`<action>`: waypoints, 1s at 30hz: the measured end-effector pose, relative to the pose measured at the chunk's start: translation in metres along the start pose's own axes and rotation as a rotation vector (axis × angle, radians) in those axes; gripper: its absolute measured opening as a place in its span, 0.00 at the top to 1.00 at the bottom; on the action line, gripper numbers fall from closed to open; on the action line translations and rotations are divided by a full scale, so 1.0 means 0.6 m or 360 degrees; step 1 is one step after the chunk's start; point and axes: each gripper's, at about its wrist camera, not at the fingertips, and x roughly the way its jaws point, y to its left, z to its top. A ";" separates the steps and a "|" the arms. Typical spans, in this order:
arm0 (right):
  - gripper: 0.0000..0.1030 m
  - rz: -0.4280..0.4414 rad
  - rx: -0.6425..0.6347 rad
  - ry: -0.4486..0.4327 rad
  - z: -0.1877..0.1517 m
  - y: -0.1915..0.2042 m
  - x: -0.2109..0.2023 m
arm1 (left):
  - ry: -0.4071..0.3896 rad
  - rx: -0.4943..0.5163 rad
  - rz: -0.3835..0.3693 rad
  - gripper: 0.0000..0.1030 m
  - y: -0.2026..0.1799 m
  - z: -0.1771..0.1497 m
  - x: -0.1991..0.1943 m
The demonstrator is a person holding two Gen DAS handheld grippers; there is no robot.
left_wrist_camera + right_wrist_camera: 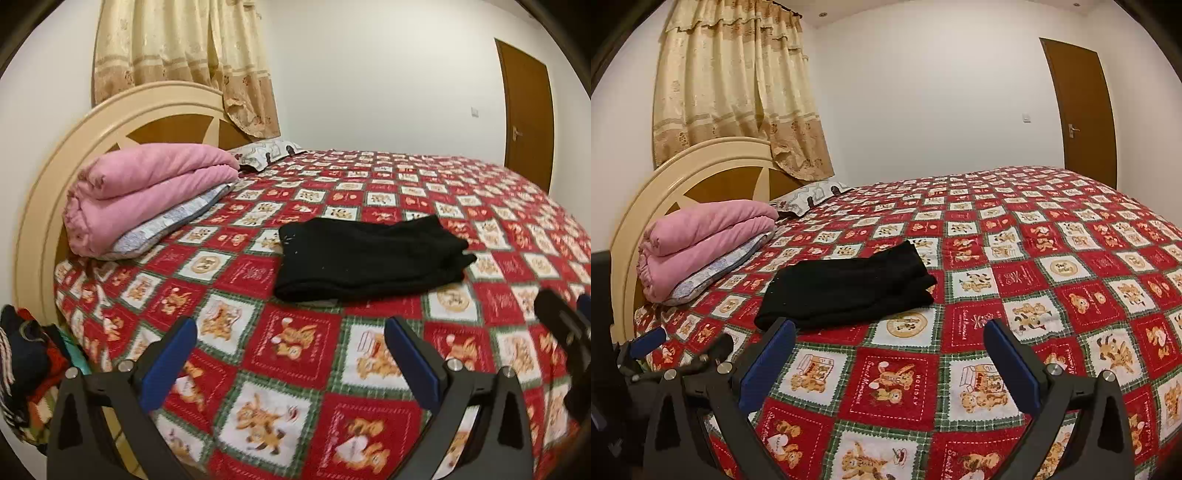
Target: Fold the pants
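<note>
Black pants point(369, 258) lie folded into a flat rectangle on the red patterned bedspread point(295, 350). In the right wrist view the pants point(846, 288) rest just beyond the left finger. My left gripper point(291, 328) hovers open above the bed's near side, short of the pants, nothing between its blue pads point(166, 365). My right gripper point(890, 332) is open too and holds nothing. The left gripper point(679, 347) shows at the lower left of the right wrist view. A dark blurred part of the right gripper point(565, 325) shows at the right edge of the left wrist view.
A folded pink blanket point(147, 195) sits on a pillow by the cream headboard point(110, 110). Another pillow point(266, 153) lies behind it. Curtains point(184, 62) hang at the wall; a brown door point(528, 110) stands far right. Dark bundled cloth point(26, 362) lies beside the bed at left.
</note>
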 end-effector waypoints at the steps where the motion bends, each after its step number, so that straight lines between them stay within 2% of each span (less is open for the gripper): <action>1: 0.01 0.0005 -0.0002 -0.0007 0.001 0.002 -0.003 | 0.0002 0.0027 0.0013 0.00 -0.001 -0.002 -0.003; 6: 0.01 0.0010 0.0014 -0.0015 0.005 0.001 -0.008 | -0.0019 0.0097 0.0086 0.00 -0.010 -0.004 -0.011; 15: 0.01 -0.0001 0.0060 -0.0046 0.016 -0.013 -0.020 | -0.0004 0.0075 0.0068 0.00 -0.008 0.000 -0.014; 30: 0.01 -0.0004 0.0087 -0.0020 0.012 -0.019 -0.013 | 0.0024 0.0064 0.0087 0.00 -0.011 0.002 -0.013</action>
